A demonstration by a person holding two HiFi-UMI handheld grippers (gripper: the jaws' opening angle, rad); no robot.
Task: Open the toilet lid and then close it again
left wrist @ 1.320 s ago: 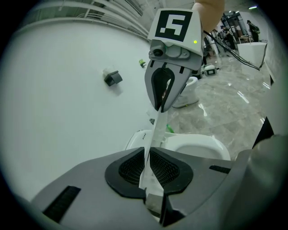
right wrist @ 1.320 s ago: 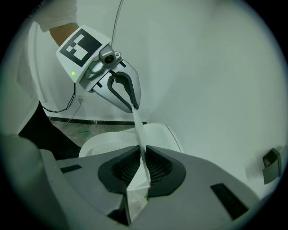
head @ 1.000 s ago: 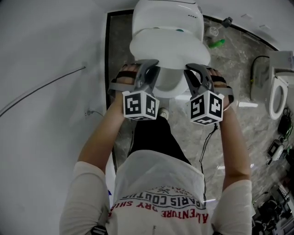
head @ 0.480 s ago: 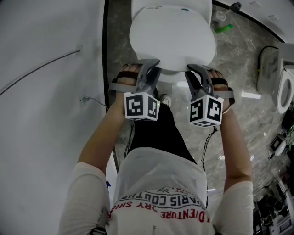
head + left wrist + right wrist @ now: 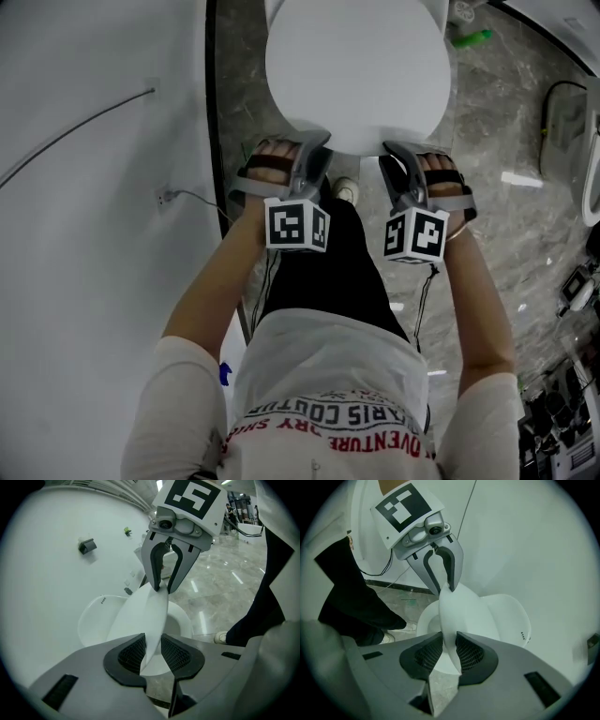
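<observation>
1. Head view: the white toilet lid [image 5: 356, 70] hangs tilted low over the bowl [image 5: 180, 620].
2. Left gripper [image 5: 152, 651]: its jaws have just been opening and stand loose around the lid's front edge.
3. Right gripper [image 5: 449, 651]: clamped on this edge.

Left claw [image 5: 152, 652] loosening, right claw [image 5: 446, 656] clamped
</observation>
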